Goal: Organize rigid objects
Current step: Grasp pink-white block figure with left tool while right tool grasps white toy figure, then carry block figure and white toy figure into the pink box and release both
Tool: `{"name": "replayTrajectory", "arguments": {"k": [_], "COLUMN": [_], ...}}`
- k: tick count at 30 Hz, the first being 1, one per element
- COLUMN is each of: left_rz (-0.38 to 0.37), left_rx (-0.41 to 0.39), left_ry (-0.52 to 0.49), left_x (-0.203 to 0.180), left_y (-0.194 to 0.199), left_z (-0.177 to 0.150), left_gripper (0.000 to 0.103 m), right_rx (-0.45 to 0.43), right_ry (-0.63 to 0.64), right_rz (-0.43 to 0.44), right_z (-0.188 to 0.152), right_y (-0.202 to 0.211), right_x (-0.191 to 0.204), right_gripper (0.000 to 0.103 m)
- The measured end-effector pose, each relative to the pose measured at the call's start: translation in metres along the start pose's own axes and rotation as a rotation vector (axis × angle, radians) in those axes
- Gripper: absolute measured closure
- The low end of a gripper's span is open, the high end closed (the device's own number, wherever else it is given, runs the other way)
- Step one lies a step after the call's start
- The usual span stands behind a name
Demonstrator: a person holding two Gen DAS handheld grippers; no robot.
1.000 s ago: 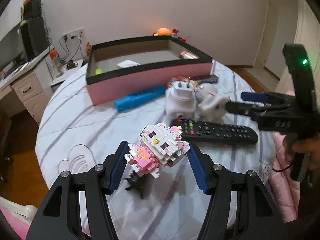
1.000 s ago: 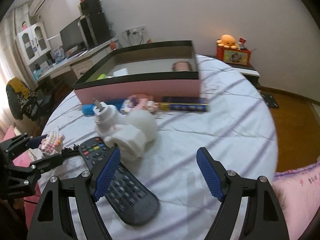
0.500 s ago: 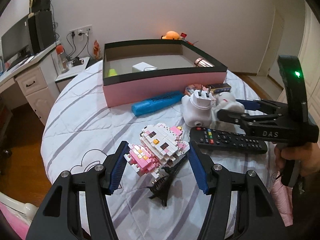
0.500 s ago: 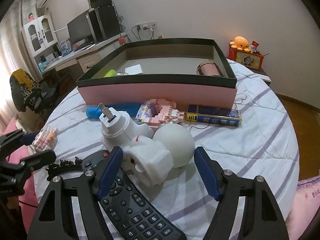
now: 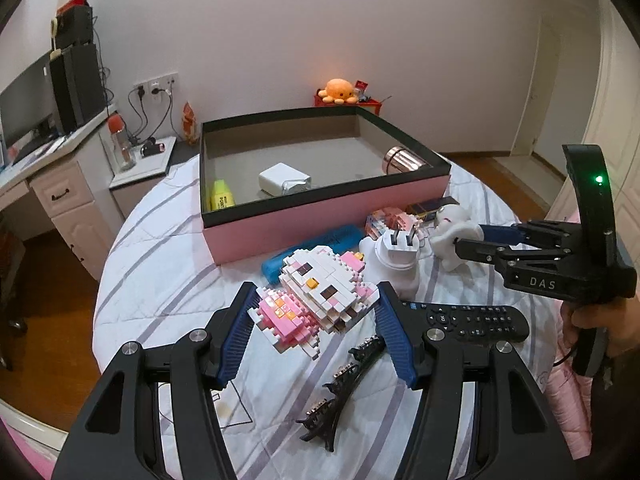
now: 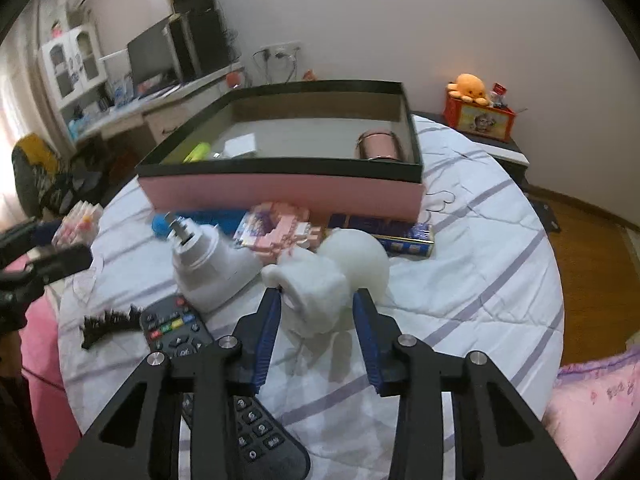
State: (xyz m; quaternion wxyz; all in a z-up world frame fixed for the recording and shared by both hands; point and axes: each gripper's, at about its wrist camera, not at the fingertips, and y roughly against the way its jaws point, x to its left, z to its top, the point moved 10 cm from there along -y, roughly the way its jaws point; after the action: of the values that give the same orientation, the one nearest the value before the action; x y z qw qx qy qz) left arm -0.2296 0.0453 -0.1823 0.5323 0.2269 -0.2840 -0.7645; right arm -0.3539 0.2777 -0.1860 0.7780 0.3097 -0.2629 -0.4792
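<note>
White and smooth, the rabbit figurine point(image 6: 316, 300) looked rigid, light and slippery, best pinched across its blocky body. It lay on the bedspread point(image 6: 480, 280) at 6 o'clock from the pink box point(image 6: 280, 194). The right gripper point(image 6: 316, 334) was closing around it. The left gripper point(image 5: 316, 336) clamped a brittle brick-built cat point(image 5: 316, 300).

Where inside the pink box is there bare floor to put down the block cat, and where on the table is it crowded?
The pink box has bare floor between the white charger and the copper can, and along its far wall. It is crowded in front of the box: blue marker, plug adapter, white figurine and remote lie close together.
</note>
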Motion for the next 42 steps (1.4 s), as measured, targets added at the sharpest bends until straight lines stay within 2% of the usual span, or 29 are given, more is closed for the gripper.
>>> {"name": "replayTrajectory", "arguments": {"k": [1, 2, 3, 14, 15, 24, 35, 42], "left_rz": [-0.003, -0.001, 0.0, 0.001, -0.002, -0.006, 0.007, -0.017], "left_rx": [0.004, 0.007, 0.01, 0.022, 0.023, 0.02, -0.039, -0.038], "left_ry": [0.001, 0.001, -0.001, 0.004, 0.004, -0.016, -0.08, -0.069], "left_x": [0.0, 0.0, 0.001, 0.003, 0.002, 0.0, -0.002, 0.013], "left_y": [-0.001, -0.002, -0.002, -0.007, -0.008, -0.01, -0.007, -0.027], "left_z": [-0.001, -0.002, -0.003, -0.004, -0.003, 0.006, 0.054, 0.091], "left_gripper": [0.042, 0.042, 0.042, 0.042, 0.042, 0.042, 0.042, 0.042], "right_rx": [-0.002, -0.01, -0.028, 0.035, 0.034, -0.012, -0.096, -0.106], "right_ry": [-0.017, -0.044, -0.063, -0.087, -0.082, -0.048, 0.07, 0.149], "right_rz": [-0.014, -0.043, -0.058, -0.003, 0.006, 0.017, 0.02, 0.014], "right_z": [0.001, 0.001, 0.001, 0.006, 0.006, 0.009, 0.051, 0.093], "right_y": [-0.001, -0.001, 0.0, -0.035, -0.035, -0.015, 0.018, 0.003], "right_x": [-0.002, -0.007, -0.009, -0.005, -0.004, -0.005, 0.012, 0.023], "right_gripper": [0.044, 0.03, 0.024, 0.024, 0.027, 0.03, 0.03, 0.03]}}
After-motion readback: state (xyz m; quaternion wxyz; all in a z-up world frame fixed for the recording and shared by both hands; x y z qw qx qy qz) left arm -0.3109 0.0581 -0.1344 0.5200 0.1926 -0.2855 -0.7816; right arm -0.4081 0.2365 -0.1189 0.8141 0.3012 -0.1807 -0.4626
